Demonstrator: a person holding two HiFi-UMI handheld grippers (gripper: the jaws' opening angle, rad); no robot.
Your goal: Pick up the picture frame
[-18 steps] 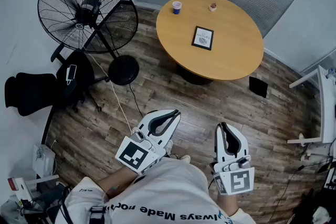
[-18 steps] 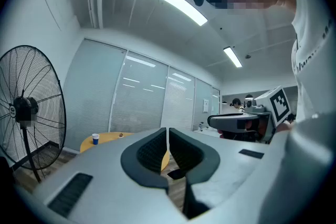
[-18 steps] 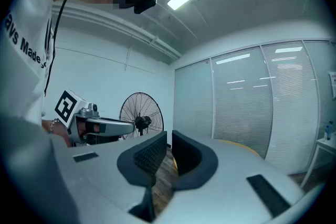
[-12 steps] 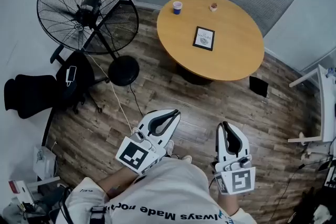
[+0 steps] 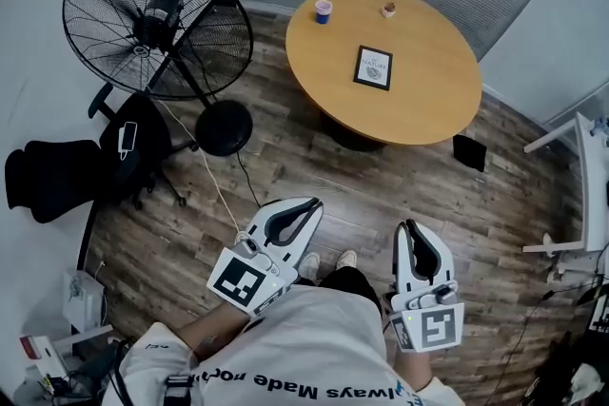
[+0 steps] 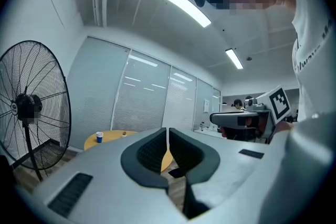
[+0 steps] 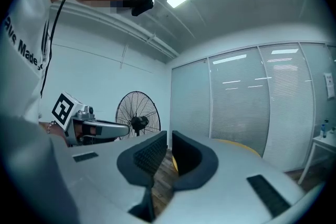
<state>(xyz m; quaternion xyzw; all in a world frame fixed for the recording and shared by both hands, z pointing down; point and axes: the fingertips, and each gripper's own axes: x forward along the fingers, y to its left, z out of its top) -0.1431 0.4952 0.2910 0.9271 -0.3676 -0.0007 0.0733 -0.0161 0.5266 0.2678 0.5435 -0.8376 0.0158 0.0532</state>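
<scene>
picture frame (image 5: 373,67) lying flat on the round desk (image 5: 419,114), well apart from both tongs

the frame sits near the middle of the wooden desk, with a blue cup (image 5: 324,11) and a small brown object (image 5: 388,10) by the far edge. the left tongs (image 5: 312,203) and right tongs (image 5: 409,226) are held close to the person's body above the wood floor (image 5: 314,166). each pair is closed with nothing between the pads. a large standing fan (image 5: 143,24) is left of the desk.
</scene>
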